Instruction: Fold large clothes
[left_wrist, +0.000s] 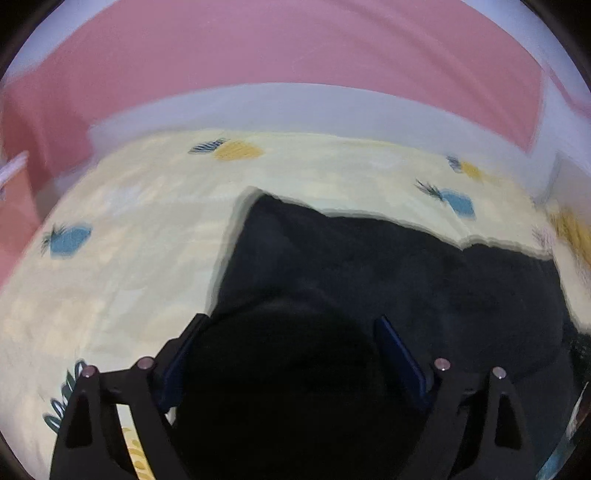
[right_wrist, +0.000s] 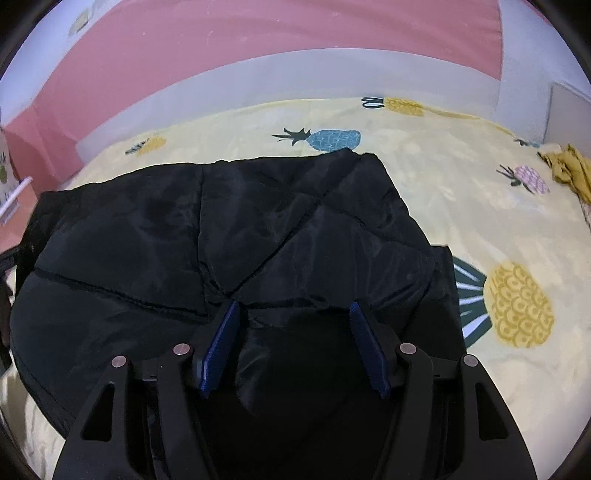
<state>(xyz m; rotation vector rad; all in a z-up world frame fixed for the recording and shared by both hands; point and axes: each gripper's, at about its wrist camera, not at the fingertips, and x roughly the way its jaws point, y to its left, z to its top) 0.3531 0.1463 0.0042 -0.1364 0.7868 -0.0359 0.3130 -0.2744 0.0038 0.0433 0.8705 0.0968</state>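
Left gripper jaws spread wide, nothing pinched, over black quilted jacket. Right gripper approx half-spread w/ jacket fabric bunched between pads; grip unclear. Jacket flat on pineapple-print bedsheet.

We saw a bed covered by a pale yellow sheet, which was printed with pineapples in blue, yellow and pink. Behind the bed there was a low headboard or wall band of light grey-lilac colour, and above it the wall was painted in a dusty pink. At the left side we noticed a pink piece of furniture beside the bed, with a white bar on it, but we could not tell what it was. At the far right edge of the bed lay a small crumpled mustard-yellow cloth. The light was soft and even, without hard shadows. The left view was blurred.
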